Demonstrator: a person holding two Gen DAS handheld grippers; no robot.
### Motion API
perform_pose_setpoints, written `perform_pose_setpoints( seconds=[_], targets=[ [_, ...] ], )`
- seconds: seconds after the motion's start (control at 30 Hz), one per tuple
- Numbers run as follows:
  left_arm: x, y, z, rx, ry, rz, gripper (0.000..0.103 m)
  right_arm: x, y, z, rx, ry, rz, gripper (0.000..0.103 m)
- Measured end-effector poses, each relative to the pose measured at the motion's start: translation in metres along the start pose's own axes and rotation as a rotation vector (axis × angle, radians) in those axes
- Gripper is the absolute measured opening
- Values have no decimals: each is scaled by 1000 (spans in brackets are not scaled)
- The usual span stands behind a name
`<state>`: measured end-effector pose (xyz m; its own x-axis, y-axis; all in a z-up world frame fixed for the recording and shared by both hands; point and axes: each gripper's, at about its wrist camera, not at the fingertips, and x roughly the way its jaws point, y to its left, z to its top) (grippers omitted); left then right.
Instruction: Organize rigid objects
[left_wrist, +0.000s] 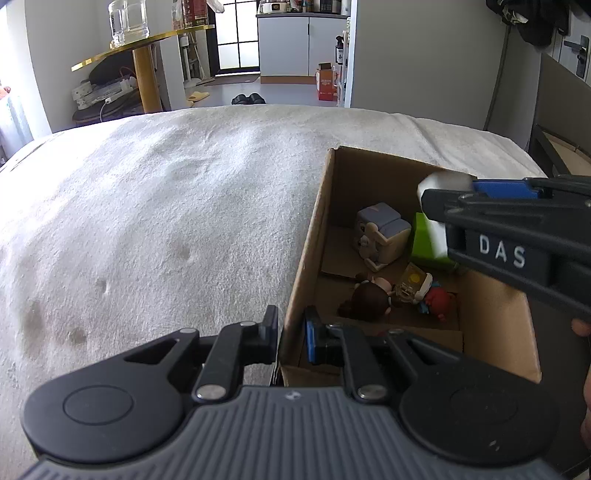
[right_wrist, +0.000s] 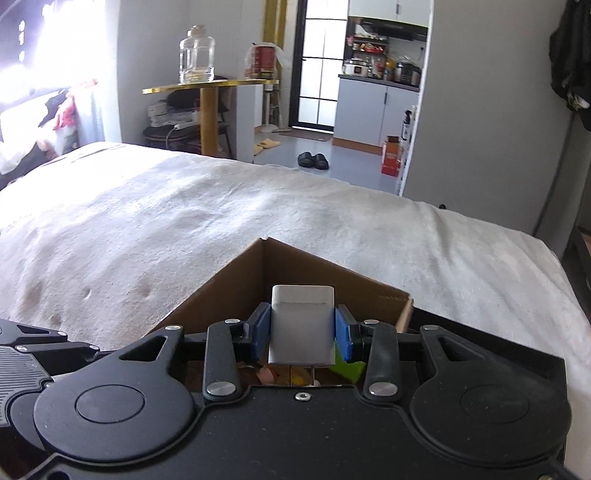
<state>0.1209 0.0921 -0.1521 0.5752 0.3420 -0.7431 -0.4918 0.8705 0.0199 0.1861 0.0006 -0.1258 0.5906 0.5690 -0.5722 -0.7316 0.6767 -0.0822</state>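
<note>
An open cardboard box (left_wrist: 306, 236) stands on the white blanket. My left gripper (left_wrist: 291, 330) is shut on the box's near wall by the corner, one finger outside and one inside. From the right, my right gripper (left_wrist: 454, 199) reaches over the box, shut on a small white box (left_wrist: 430, 186). In the right wrist view the white box (right_wrist: 303, 321) sits upright between the blue pads (right_wrist: 263, 328) of the right gripper (right_wrist: 303, 332), above the cardboard box (right_wrist: 221, 291). Inside lie a grey-beige toy (left_wrist: 382, 232), a green block (left_wrist: 424, 243), a brown-haired doll (left_wrist: 369, 299) and a red figure (left_wrist: 437, 299).
The white blanket (left_wrist: 166, 221) spreads wide to the left and beyond the box. Past the bed stand a gold round table (right_wrist: 210, 85) with a glass jar (right_wrist: 197, 55), black slippers (right_wrist: 313, 160) and an orange carton (right_wrist: 391, 155) on the floor. A hand (left_wrist: 581, 326) shows at the right edge.
</note>
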Motion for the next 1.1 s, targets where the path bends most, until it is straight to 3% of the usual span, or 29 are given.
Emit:
perform_pose_setpoints(
  seconds=[0.17,0.57,0.63,0.7,0.9,1.1],
  targets=[
    [0,-1,0,7,-1,4,14,-2,-2,-3,-21,7,-30,51],
    [-5,-3,10,42,24,25,19,-34,-41,-20,89,31,-89,68],
    [-9,-2,15,36,36,19,27,-41,-47,-21,97,38,-92,71],
    [-14,-2,18,44,33,8,46,-48,-52,-21,105,38,-94,77],
    [-42,-3,27,75,-7,-22,75,-76,-73,-15,141,1,-111,98],
    [-67,1,36,91,-2,-86,82,-97,-94,-13,203,4,-79,103]
  ],
)
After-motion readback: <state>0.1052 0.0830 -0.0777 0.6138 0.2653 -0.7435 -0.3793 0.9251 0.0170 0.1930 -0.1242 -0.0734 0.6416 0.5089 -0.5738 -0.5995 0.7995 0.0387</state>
